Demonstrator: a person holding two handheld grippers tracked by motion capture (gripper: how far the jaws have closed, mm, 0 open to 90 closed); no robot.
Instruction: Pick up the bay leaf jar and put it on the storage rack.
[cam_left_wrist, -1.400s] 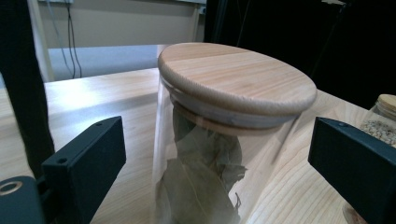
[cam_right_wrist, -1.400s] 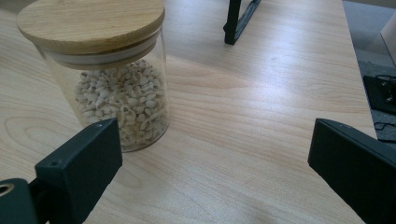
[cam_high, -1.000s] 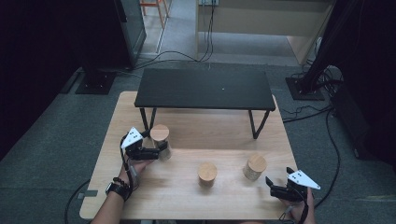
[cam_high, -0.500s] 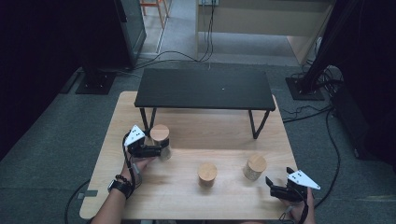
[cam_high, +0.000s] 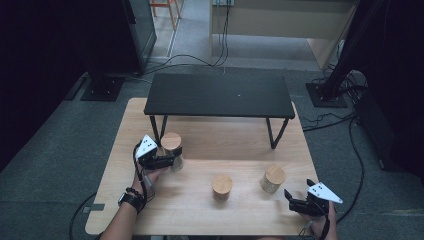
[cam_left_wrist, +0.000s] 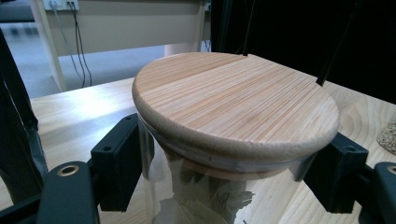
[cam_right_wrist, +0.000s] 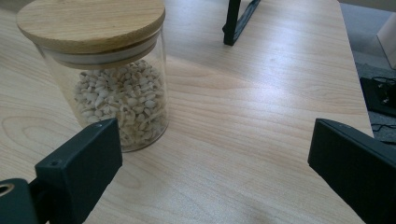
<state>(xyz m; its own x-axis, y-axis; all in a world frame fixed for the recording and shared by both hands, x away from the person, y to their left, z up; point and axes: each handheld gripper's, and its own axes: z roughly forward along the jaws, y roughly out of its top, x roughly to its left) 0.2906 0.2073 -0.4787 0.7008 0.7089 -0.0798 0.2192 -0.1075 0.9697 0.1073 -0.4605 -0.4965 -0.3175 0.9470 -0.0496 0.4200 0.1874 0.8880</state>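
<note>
A glass jar with a round wooden lid (cam_high: 171, 141) and dark leaves inside stands at the table's left, in front of the black stand's leg. My left gripper (cam_high: 172, 160) reaches it from the left, and its jaws have just been closing on it. In the left gripper view both pads (cam_left_wrist: 119, 161) press the glass just under the lid (cam_left_wrist: 236, 107), so my left gripper (cam_left_wrist: 229, 175) is shut on this jar. My right gripper (cam_high: 292, 199) rests open at the table's front right. In the right gripper view a jar of pale grains (cam_right_wrist: 116, 93) stands beyond the left jaw of my right gripper (cam_right_wrist: 215, 172).
A low black stand (cam_high: 220, 95) spans the back half of the wooden table (cam_high: 225, 140). A third lidded jar (cam_high: 221, 186) stands at front centre, with the grain jar (cam_high: 272, 179) to its right. Cables lie on the floor beyond the table.
The left gripper's jaws have closed around the leaf jar, which stays where it stood. The right gripper has not moved.
</note>
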